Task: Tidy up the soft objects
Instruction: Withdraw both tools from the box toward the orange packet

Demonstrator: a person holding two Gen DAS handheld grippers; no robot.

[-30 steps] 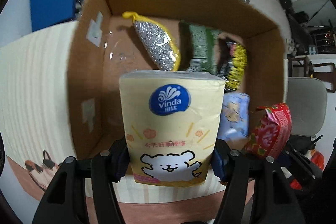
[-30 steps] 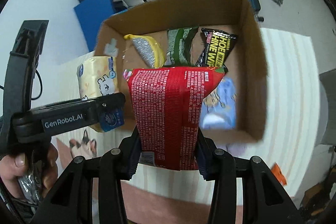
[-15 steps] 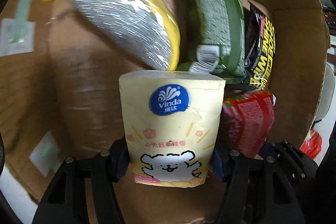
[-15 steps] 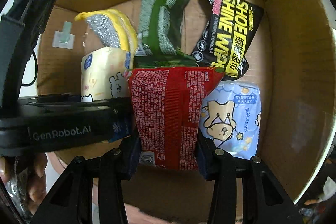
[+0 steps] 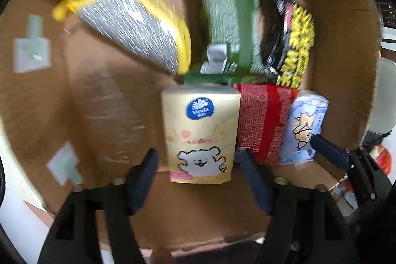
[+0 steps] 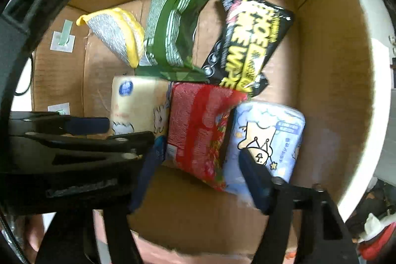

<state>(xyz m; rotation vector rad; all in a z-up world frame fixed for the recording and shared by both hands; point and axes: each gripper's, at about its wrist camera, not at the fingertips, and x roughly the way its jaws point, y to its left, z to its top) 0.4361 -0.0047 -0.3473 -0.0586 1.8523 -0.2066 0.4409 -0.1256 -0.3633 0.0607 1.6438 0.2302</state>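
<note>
Cardboard box point(image 5: 341, 46) fills both views, and six soft packs lie on its floor in two rough rows. Along the far wall sit a silver scouring pad with yellow trim point(image 5: 138, 34), a green pack point(image 5: 227, 31) and a black-and-yellow wipes pack point(image 6: 252, 46). In the nearer row the yellow tissue pack point(image 5: 200, 135) touches the red packet point(image 6: 198, 128) on its right, and the red packet leans against the pale blue tissue pack point(image 6: 269, 137), which lies closest to the box's right wall.

The left gripper point(image 5: 198, 165) has its jaws spread, one on either side of the yellow tissue pack, with a visible gap on the left side; it does not appear to be pinching it. The right gripper point(image 6: 198, 170) likewise has its jaws spread wide, flanking the lower ends of the red packet and the blue pack without squeezing either.

Judging from this, the step in hand is the release: both packs seem to be set down in the box and let go. The next move probably calls for drawing both grippers straight back and up out of the box, jaws kept apart, so that the pads do not drag the yellow pack or tip the leaning red packet. The left gripper's body crowds the right view, so the two should part without knocking together.
</note>
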